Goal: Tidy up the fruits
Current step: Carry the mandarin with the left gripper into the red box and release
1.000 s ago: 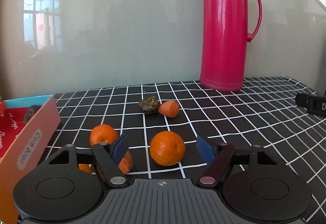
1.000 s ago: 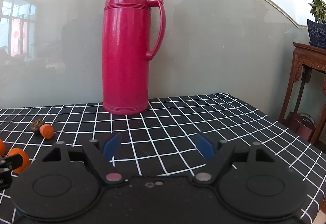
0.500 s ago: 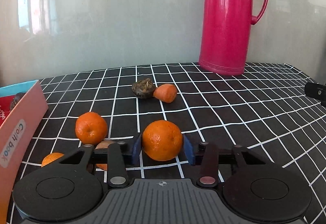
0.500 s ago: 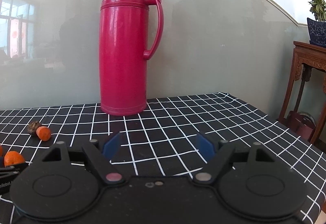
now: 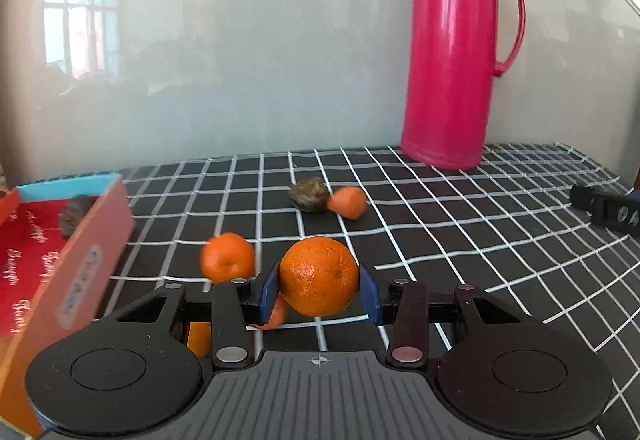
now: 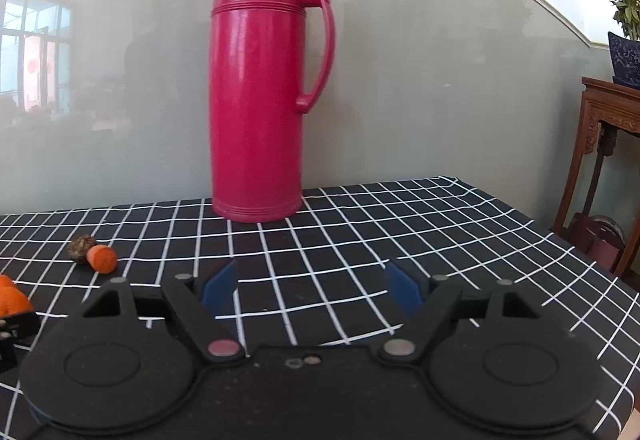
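My left gripper [image 5: 319, 290] is shut on an orange tangerine [image 5: 319, 276] and holds it above the checked cloth. A second tangerine [image 5: 228, 258] lies just left of it, and more orange fruit [image 5: 198, 338] shows partly behind the left finger. A carrot stub [image 5: 349, 202] and a brown shrivelled fruit [image 5: 309, 193] lie further back. A red open box [image 5: 60, 260] stands at the left with a dark fruit [image 5: 76, 214] inside. My right gripper [image 6: 312, 286] is open and empty over the cloth; the carrot stub [image 6: 102, 259] is at its far left.
A tall pink thermos [image 5: 456, 52] stands at the back right by the wall, also in the right wrist view [image 6: 264, 88]. The right gripper's black tip [image 5: 604, 206] shows at the right edge. A wooden stand [image 6: 604, 176] is beyond the table's right edge.
My left gripper closed on the tangerine and has lifted it off the cloth, shifting toward the box. The right gripper stayed open with only slight camera drift.
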Tool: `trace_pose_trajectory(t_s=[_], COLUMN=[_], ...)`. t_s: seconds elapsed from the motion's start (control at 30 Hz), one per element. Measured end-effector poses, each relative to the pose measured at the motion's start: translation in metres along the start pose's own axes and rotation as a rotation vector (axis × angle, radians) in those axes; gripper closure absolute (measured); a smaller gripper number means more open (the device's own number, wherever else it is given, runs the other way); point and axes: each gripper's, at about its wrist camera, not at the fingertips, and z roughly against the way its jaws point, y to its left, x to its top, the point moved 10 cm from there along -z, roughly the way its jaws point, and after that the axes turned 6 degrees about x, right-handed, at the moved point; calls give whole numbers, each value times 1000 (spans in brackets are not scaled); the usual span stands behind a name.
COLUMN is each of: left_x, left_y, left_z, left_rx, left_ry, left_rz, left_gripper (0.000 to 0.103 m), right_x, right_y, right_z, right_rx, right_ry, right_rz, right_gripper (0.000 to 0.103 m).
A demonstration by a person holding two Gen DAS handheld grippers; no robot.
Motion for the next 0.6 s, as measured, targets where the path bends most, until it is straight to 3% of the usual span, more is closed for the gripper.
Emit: trace_pose_trajectory(t_s=[0.33,0.6], left_x=[10,10], left_y=[43,98], left_z=[36,52], left_rx=[49,123], left_ry=[-50,-69], left_rz=[13,56], left_gripper=[60,60], right_x=[8,8], right_y=[45,92], right_z=[11,18], right_rx=[66,136], right_ry=[-8,-10], right_rz=[17,38], right_gripper=[23,23])
